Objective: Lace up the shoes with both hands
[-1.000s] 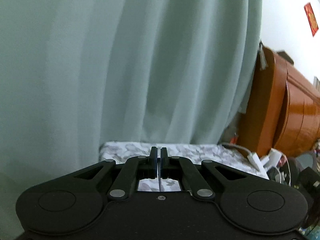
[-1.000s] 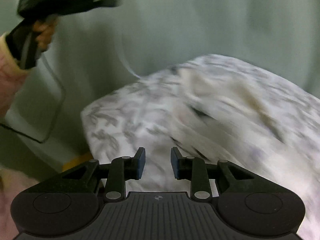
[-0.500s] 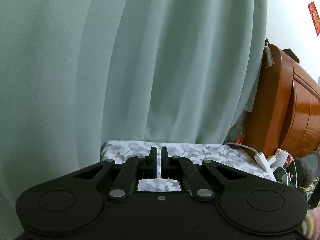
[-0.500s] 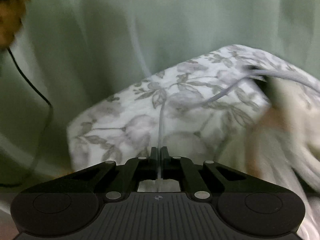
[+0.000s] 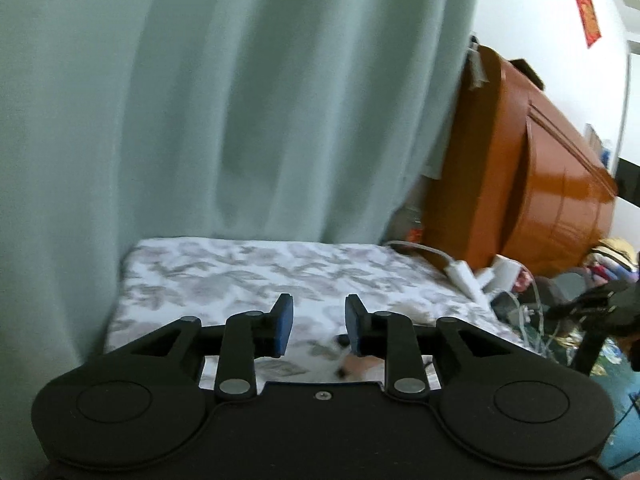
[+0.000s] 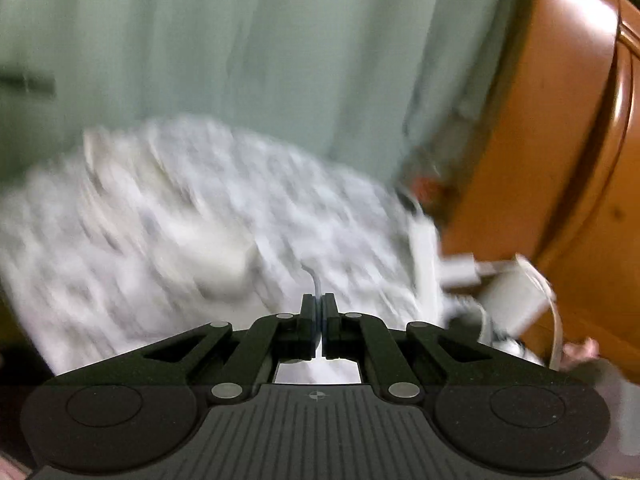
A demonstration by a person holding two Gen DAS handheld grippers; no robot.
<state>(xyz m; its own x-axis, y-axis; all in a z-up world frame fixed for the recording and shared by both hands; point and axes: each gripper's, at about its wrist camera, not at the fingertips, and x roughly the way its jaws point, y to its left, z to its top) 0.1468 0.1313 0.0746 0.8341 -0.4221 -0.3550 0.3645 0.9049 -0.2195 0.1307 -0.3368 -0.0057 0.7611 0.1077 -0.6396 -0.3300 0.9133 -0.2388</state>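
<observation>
My left gripper (image 5: 318, 320) is open above the floral cloth (image 5: 240, 268), with nothing between its blue pads. Just below its fingers shows a small part of a white and tan shoe (image 5: 357, 365); the rest is hidden by the gripper body. My right gripper (image 6: 319, 304) is shut on a thin pale lace (image 6: 313, 278), whose short curved end sticks out past the fingertips. The right wrist view is heavily blurred; a whitish blurred shape (image 6: 224, 256) on the cloth may be the shoe. A black tool (image 5: 600, 304) at the left view's right edge looks like the other gripper.
A pale green curtain (image 5: 240, 100) hangs behind the cloth-covered surface. An orange-brown wooden cabinet (image 5: 520, 180) stands at the right, with white chargers and cables (image 5: 464, 274) at its foot. Clutter lies on the floor at the far right.
The left gripper, shut on the lace before, has opened and dropped lower toward the cloth. The right gripper went from open to shut on the lace and has swung right toward the cabinet.
</observation>
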